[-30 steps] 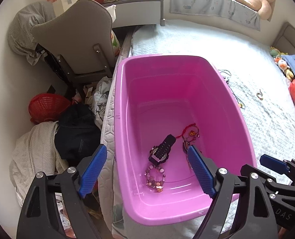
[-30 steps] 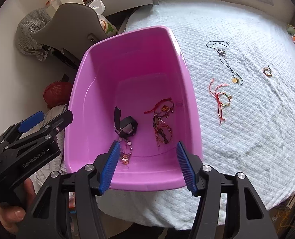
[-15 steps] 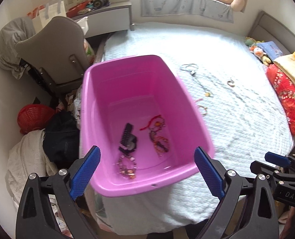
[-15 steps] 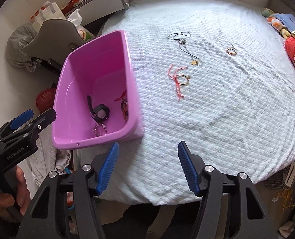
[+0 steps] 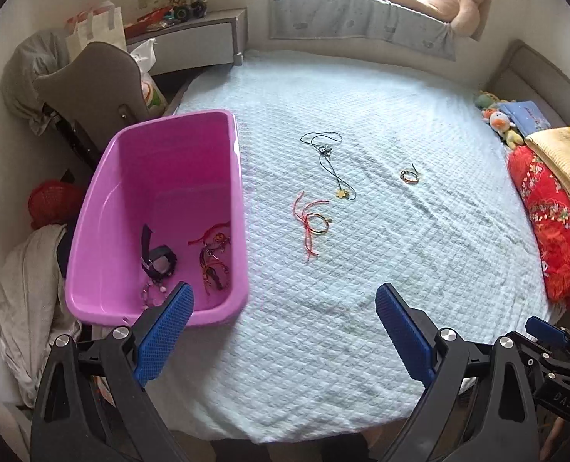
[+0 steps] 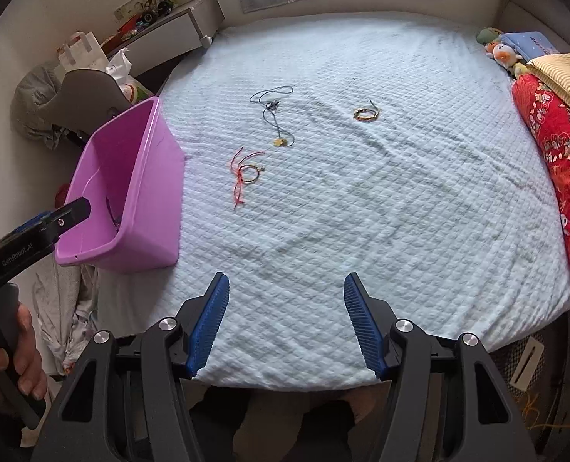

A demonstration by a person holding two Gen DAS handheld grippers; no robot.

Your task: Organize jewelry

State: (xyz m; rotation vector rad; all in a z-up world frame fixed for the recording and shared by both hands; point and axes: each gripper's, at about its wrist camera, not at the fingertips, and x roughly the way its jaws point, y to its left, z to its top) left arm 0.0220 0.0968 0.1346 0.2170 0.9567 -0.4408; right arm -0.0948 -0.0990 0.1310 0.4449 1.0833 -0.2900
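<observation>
Left wrist view: pink bin sits at bed edge, already holding a black watch, a bead bracelet and several red cord pieces. Left on the bedspread: red string bracelet, dark cord necklace with yellow pendant, small beaded bracelet. Judged roughly half done.

Left claw spread wide, having just opened further, nothing between the pads. Right claw also spread, empty, over bare bedspread.

Writing: "GenRobot.AI" on the left claw's body in the right wrist view; "DAS" on the right claw's body in the left view.
</observation>
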